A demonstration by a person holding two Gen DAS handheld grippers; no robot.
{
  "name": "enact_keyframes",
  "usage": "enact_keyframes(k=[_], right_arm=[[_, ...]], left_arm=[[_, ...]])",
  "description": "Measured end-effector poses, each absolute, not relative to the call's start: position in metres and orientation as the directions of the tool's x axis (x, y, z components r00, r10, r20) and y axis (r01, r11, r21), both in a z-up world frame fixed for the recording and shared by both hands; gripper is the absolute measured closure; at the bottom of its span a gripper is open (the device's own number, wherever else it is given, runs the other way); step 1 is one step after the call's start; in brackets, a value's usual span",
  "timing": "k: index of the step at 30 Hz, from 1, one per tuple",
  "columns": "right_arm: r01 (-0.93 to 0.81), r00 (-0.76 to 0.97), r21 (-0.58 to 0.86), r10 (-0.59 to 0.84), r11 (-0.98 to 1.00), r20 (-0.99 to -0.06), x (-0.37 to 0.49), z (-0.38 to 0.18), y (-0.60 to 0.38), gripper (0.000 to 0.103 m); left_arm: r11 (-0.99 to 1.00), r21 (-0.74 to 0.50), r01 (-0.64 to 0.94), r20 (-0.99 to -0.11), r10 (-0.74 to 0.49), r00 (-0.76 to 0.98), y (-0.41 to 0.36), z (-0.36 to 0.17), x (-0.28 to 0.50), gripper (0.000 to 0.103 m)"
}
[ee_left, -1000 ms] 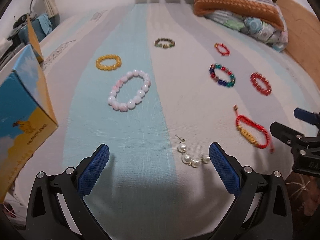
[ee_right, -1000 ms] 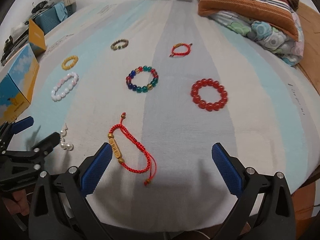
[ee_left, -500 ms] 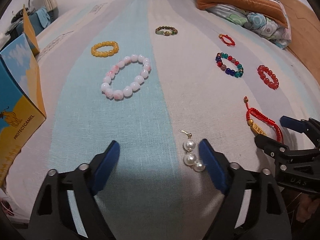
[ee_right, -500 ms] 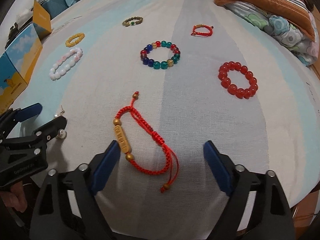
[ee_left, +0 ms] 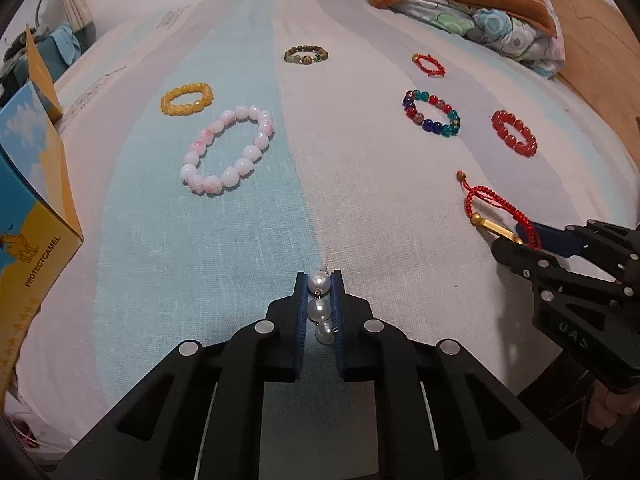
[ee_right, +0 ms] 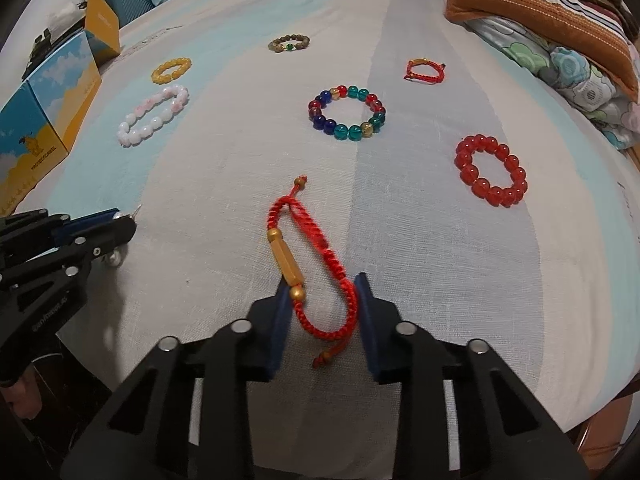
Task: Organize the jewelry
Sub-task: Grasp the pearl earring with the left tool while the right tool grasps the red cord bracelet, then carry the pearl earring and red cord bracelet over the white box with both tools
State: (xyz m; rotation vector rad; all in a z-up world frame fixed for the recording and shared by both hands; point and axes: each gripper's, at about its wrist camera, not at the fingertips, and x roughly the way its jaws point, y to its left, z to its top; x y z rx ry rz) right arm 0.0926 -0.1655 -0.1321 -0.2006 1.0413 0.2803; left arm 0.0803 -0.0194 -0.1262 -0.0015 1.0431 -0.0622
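Left gripper [ee_left: 319,280] jaws clamped; right gripper [ee_right: 322,284] jaws narrowed.

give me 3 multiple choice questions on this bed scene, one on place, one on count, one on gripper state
1. Where does the yellow bead bracelet lie?
A. beside the pink-white bead bracelet
B. on the striped pillow
C. inside the cardboard box

2. How many pearls of the white pearl earring show between the pads?
A. one
B. three
C. six

3. How does the right hand-held gripper stand?
A. wide open above the red bead bracelet
B. partly closed around the red woven cord bracelet with a gold tube
C. out of view

Answers: 1 A, the two lie close together on the light blue stripe. 2 B, three pearls sit in a row in the left hand-held gripper. 3 B, its fingers flank the cord loop, with gaps still visible.
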Motion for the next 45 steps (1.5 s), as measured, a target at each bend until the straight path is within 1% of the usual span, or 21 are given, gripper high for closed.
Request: enact_keyframes(k=[1,5,12,18,21,31,35,42,45], right_arm=[[-0.326,0.474,-0.028,0.138,0.945,-0.870,0.092,-0.131,-0.165,0.085],[-0.318,0.476,-0.008,0.152,0.948,-0.866,0.092,-0.127,-0.169,0.093],[-0.299,0.496,0.025,0.178,0.954,-0.850,0.090,-0.107,-0.177,0.094],[-0.299,0.510,0.022,0.179,0.954,-0.842,0.087,-0.093,-0.180,0.094],[-0.295,0.512,0.022,0.178,0.955,-0.841,0.087,-0.088,-0.181,0.094],[-0.285,0.542,0.025,0.183,0.958,-0.820,0.091,-0.061,-0.178,0.093],[-0.280,0.551,0.034,0.189,0.960,-0.813,0.097,-0.043,-0.170,0.093],[-0.314,0.579,-0.001,0.190,0.950,-0.793,0.107,-0.008,-0.146,0.093],[-0.333,0.582,-0.010,0.196,0.943,-0.789,0.112,0.007,-0.133,0.093]], left_arm=[[0.998,-0.036,0.054,-0.863,-0.058,0.502,-0.019,-0.125,0.079,0.093],[0.997,-0.045,0.060,-0.858,-0.069,0.509,-0.019,-0.118,0.076,0.093],[0.996,-0.062,0.070,-0.839,-0.090,0.536,-0.013,-0.093,0.072,0.093],[0.994,-0.082,0.066,-0.838,-0.105,0.536,-0.012,-0.078,0.068,0.093],[0.996,-0.058,0.070,-0.833,-0.086,0.546,-0.015,-0.072,0.067,0.093],[0.997,-0.046,0.054,-0.810,-0.069,0.582,-0.004,-0.038,0.069,0.093],[0.999,-0.036,0.040,-0.792,-0.053,0.609,0.004,-0.017,0.074,0.093],[0.999,-0.033,-0.012,-0.776,-0.018,0.630,0.031,0.014,0.080,0.093],[0.999,-0.012,-0.035,-0.767,0.014,0.641,0.046,0.027,0.079,0.093]])
